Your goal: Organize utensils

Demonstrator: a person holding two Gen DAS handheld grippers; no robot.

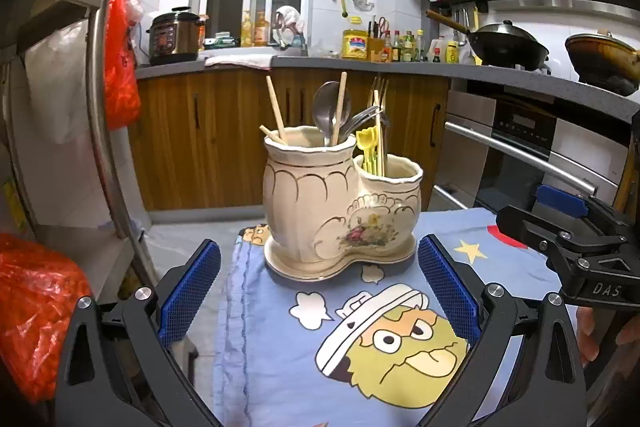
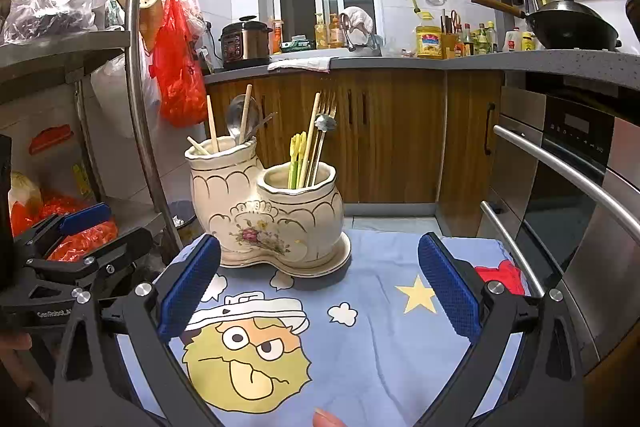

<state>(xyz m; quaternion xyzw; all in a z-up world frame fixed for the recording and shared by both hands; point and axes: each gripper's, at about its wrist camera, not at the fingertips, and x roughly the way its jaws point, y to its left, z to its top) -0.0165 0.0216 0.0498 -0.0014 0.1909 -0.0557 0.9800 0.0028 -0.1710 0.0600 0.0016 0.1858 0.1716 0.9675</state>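
Glazed cream ceramic holder (image 1: 340,203), two joined pots with scalloped rims, gilt arches and a painted flower spray, upright on its matching curved saucer at the far end of a soft blue cartoon-print cloth (image 1: 280,347). In the taller left pot: pale wooden chopsticks (image 1: 276,113), a polished steel spoon (image 1: 326,109) bowl-up, and steel forks (image 1: 362,119) leaning right. In the shorter right pot: yellow plastic picks (image 1: 368,151), one more wooden stick and slim metal handles. Left gripper (image 1: 318,287) spread wide, nothing between its ribbed blue rubber pads (image 1: 192,291), the holder just beyond them. Right gripper (image 2: 318,287) likewise spread and empty, black angular frame with round steel bolts, hovering over the cloth near and slightly right of the holder. Behind, wood-grain cabinets (image 2: 392,131) under a speckled grey counter.
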